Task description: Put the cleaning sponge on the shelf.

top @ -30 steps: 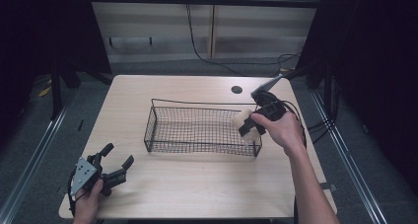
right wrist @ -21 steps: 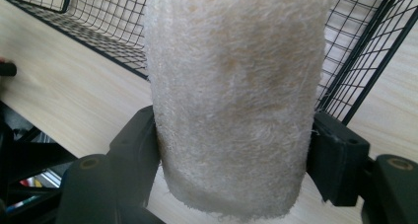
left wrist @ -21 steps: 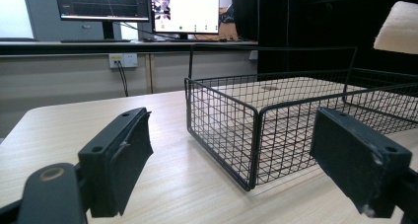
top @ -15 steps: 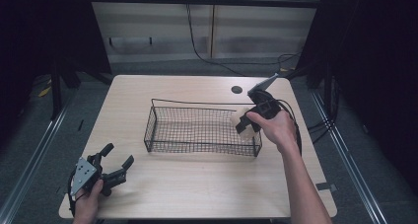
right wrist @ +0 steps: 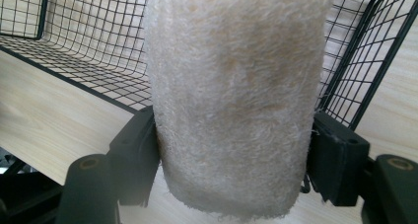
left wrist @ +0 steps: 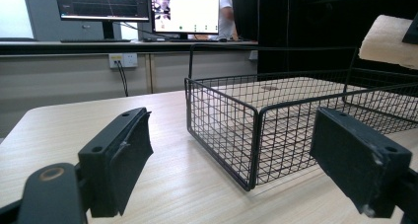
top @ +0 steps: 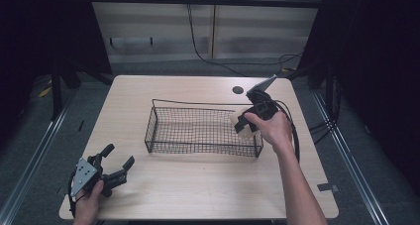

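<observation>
- Right gripper (top: 243, 124) up at the right end of the wire basket (top: 198, 131), jaws pinched on a rolled cream towel (right wrist: 231, 100), pads pressing both flanks of the roll.
- Towel held in the air at the basket's right rim, just over the end wall; open mesh floor directly beyond and below, toward the person's left. Likely a short drop-in, judging by the position.
- Roll's long axis running straight out along the jaws, toward the basket interior.
- Fluffy terry pile, pale beige, tightly rolled, a faint darker patch mid-surface; soft enough to squash under the grip.
- Same towel peeking in at the top right corner of the left gripper view (left wrist: 389, 39), above the rim.
- Left gripper (top: 115, 162) well apart at the near left corner of the table (top: 208, 185), jaws spread wide, holding nothing.
- Right hand clearly the nearer one for the placement.
</observation>
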{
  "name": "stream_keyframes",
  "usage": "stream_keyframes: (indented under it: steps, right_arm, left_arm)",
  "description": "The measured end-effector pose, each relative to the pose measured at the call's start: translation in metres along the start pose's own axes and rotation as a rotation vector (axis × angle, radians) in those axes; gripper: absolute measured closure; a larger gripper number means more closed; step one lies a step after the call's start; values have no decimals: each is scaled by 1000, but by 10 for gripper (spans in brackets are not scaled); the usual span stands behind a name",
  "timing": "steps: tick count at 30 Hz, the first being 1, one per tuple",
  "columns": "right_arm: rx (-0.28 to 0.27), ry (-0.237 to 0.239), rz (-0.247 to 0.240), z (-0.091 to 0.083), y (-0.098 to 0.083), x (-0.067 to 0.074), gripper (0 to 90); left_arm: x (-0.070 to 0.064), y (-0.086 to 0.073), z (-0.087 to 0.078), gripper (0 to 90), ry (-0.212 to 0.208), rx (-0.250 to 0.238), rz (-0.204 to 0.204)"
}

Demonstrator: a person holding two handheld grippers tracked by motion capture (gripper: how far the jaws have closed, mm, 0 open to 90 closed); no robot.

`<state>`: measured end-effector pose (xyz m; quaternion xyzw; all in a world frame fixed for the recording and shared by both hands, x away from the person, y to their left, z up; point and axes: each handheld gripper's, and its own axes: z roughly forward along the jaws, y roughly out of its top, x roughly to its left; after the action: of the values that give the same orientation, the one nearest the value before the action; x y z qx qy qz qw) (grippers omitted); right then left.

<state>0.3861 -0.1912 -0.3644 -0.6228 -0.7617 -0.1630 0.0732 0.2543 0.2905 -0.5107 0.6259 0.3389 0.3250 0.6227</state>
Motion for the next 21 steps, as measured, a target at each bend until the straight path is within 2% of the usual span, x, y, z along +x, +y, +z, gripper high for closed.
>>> stream_keyframes:
  steps: [6,8,21]
  right_arm:
    - [-17,-4,34,6,2,-1,296]
    - [-3,-19,47,8,3,-1,296]
    - [-7,-60,110,23,4,-6,296]
  left_arm:
    - [0,0,0,155,1,-1,1]
    - [0,0,0,155,0,0,0]
    - [0,0,0,155,0,0,0]
